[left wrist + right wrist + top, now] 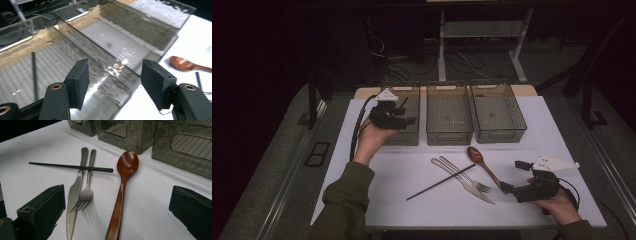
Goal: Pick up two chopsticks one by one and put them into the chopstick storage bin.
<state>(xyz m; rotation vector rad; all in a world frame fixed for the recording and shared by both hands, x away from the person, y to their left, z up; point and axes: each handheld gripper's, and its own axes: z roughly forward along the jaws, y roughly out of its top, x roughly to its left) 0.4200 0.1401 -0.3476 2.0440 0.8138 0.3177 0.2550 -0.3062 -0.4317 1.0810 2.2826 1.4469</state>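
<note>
Chopstick (34,75), black and thin, lay inside the leftmost clear bin (411,131), below my left gripper (406,113), whose jaws stood apart on nothing. White table (412,172), dark room beyond. Nearer me than that bin lay a second chopstick (440,182) across knife (464,182) and fork (468,176), beside a wooden spoon (482,162); my right gripper (514,175) gaped empty at its handle.
</note>
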